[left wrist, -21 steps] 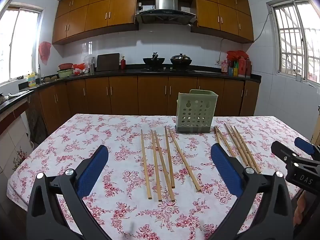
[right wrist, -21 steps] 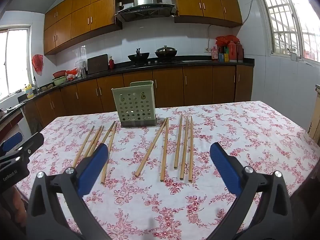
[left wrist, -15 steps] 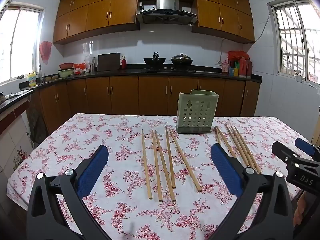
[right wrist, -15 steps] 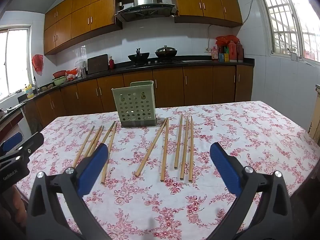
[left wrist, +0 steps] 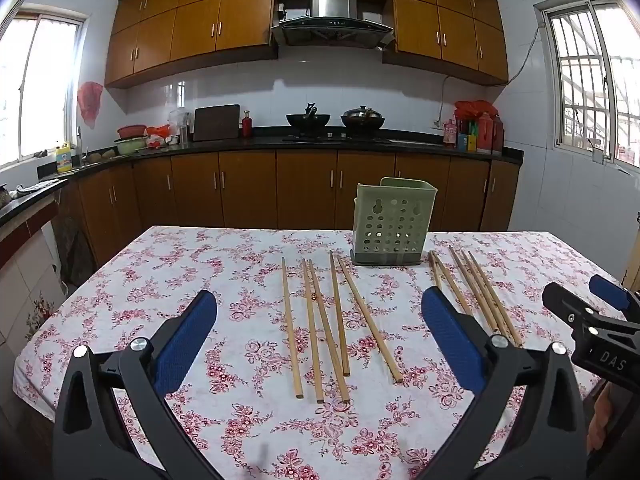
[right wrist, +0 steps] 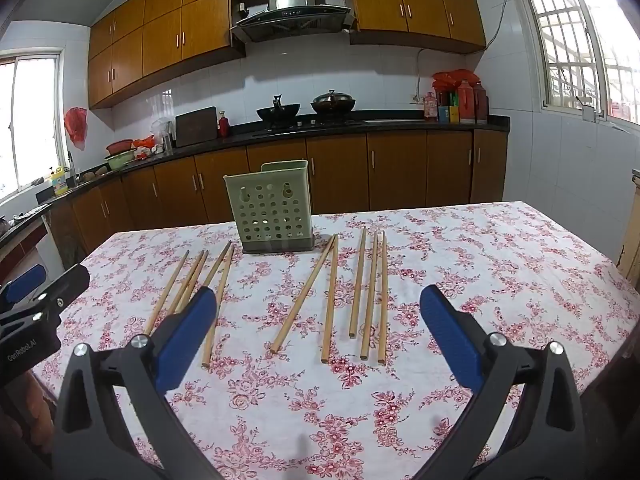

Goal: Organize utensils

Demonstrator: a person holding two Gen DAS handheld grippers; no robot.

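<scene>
Hovering over the near edge of the table (left wrist: 132,280), the left gripper (left wrist: 318,334) spreads its blue pads wide with nothing between them, and the right gripper (right wrist: 318,328) hangs likewise released and empty above the flowered tablecloth (right wrist: 480,264). Each view catches the other tool at its margin: the left wrist view shows the right gripper low at its right side, the right wrist view shows the left one low at its left side.

Past the fingertips lie the chopsticks, flat on the cloth in two groups of five. The left group (left wrist: 316,320) sits mid-table in the left wrist view, all sticks plainly counted; in the right wrist view the same group (right wrist: 188,284) is partly hidden behind a blue pad. The right group (right wrist: 360,292) shows fully in the right wrist view, while in the left wrist view a pad covers part of it (left wrist: 476,292).

Between the two groups, toward the far edge, the green perforated utensil holder (left wrist: 391,226) stands upright. Behind it run the kitchen counter (right wrist: 360,124) and stove pots (right wrist: 308,106).
</scene>
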